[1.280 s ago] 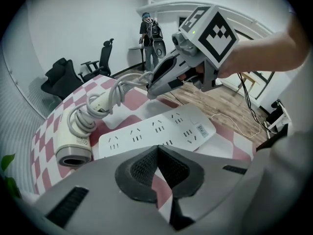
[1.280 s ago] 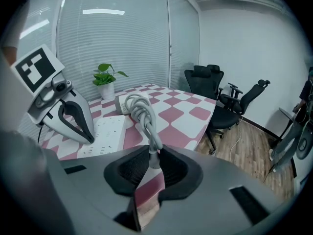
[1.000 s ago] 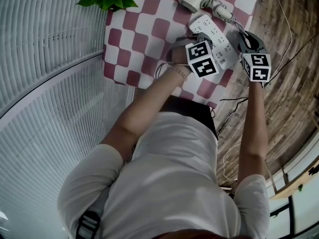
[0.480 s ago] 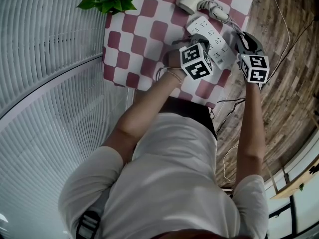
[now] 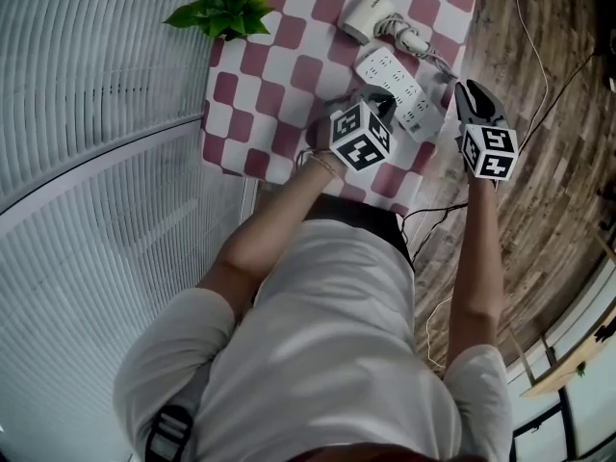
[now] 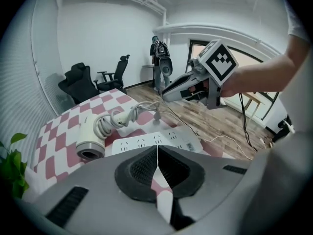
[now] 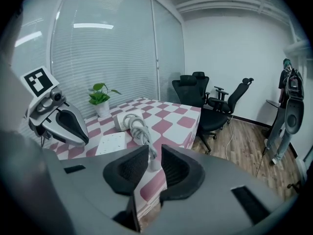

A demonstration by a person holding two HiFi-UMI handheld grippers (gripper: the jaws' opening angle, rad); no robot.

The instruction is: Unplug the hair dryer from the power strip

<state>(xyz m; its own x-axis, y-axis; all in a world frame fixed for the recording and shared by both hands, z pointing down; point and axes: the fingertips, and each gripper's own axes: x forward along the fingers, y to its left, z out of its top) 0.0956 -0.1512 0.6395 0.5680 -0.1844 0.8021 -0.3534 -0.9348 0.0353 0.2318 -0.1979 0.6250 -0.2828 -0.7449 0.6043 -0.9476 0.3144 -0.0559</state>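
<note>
On the checkered table (image 5: 252,114), the hair dryer (image 5: 366,12) lies beside the power strip (image 5: 404,85). Both grippers have lifted away. The left gripper (image 6: 157,150) has its jaws pressed together, and the right gripper (image 7: 150,153) has just opened, empty. The plug (image 6: 157,115) lies loose on the table (unplugging looks done).

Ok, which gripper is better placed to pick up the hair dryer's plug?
Right. The right gripper has just been opening; the plug shows between its parted jaws, unpressed. The left gripper is shut, facing the power strip.
</note>
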